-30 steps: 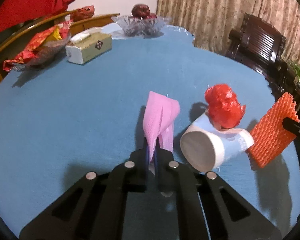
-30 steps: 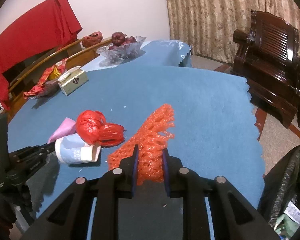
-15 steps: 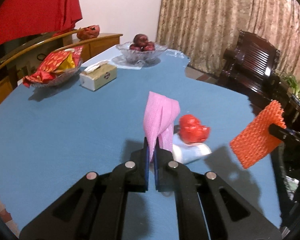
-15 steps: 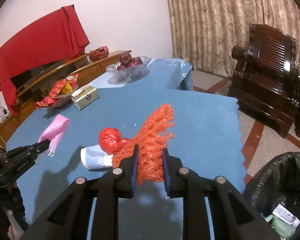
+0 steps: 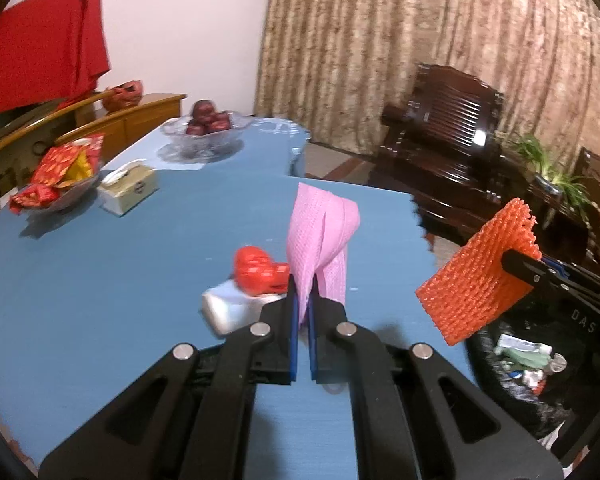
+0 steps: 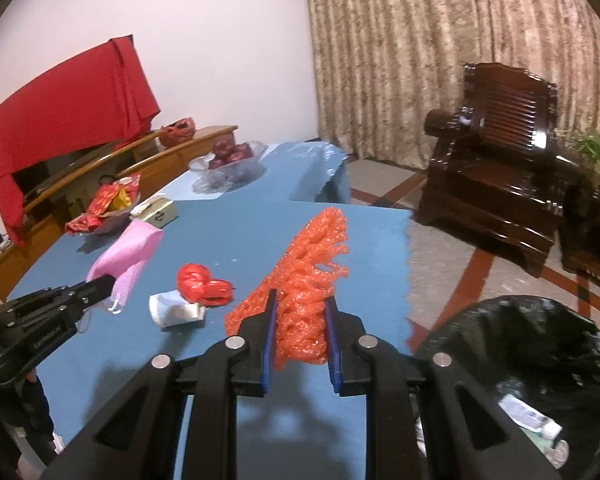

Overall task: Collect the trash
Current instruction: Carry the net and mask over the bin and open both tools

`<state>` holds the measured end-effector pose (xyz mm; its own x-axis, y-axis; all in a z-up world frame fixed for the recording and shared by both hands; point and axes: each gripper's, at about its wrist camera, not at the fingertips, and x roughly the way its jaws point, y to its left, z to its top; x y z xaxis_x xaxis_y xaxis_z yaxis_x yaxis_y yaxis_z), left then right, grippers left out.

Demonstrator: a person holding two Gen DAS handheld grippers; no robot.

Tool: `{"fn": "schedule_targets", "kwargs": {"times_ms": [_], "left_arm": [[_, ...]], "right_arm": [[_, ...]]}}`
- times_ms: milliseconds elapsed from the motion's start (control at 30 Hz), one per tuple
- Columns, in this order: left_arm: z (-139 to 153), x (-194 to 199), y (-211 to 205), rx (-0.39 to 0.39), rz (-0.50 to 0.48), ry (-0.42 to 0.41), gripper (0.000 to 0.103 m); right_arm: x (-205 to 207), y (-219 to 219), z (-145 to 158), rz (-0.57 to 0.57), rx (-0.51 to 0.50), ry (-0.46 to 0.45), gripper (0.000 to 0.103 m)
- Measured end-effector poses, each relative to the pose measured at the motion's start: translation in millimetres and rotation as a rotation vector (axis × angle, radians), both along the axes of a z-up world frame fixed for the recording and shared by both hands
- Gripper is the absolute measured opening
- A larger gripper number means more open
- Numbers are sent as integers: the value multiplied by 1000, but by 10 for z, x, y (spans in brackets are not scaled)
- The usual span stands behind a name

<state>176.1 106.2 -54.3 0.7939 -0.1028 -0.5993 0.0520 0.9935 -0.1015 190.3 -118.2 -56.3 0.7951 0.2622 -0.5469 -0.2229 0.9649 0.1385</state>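
My left gripper [image 5: 303, 292] is shut on a pink face mask [image 5: 320, 236], held above the blue table [image 5: 100, 280]; it shows in the right wrist view [image 6: 128, 252] too. My right gripper [image 6: 300, 300] is shut on an orange foam net [image 6: 308, 272], held near the table's right edge; the net also shows in the left wrist view [image 5: 480, 276]. A crumpled red bag [image 5: 258, 270] lies on a tipped white paper cup [image 5: 228, 310] on the table. A black-lined trash bin [image 6: 540, 360] with some litter stands on the floor at the right.
A tissue box [image 5: 130, 190], a dish of red snack packets [image 5: 58, 178] and a glass fruit bowl [image 5: 204, 132] stand at the table's far side. A dark wooden armchair [image 6: 500, 160] stands beyond the bin. Curtains hang behind.
Both grippers have lifted and pulled back from the table with their items. The trash bin has come into view at the lower right. The cup and red bag stay on the table.
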Motion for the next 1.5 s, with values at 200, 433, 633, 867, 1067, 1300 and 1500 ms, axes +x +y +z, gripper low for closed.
{"fn": "schedule_targets", "kwargs": {"times_ms": [200,433,633,867,1067,1300,1500], "left_arm": [[12,-9,-491,-6,-86,-10,3],[26,-33,-1108,1,-198,-24,3],[-3,-51,-1584,5,-285,-37,3],[-119,-44,-2095,4,-380,-26,3],[-253,-19,-2458,-7,-443,-6,3],[-440,70,-2748,-7,-480,22,3],[-623,125,-2908,-11,-484,61,3]], "right_arm": [[-170,-486,49,-79,-8,-10,21],[-338,-1086,64,-180,-13,-17,21],[-448,-1553,68,-260,-24,-21,21],[-534,-1929,50,-326,-44,-15,21],[-579,-2179,-25,-370,-52,1,21],[-593,-2391,-170,-407,-66,35,21],[-601,-2489,-275,-421,-68,61,22]]}}
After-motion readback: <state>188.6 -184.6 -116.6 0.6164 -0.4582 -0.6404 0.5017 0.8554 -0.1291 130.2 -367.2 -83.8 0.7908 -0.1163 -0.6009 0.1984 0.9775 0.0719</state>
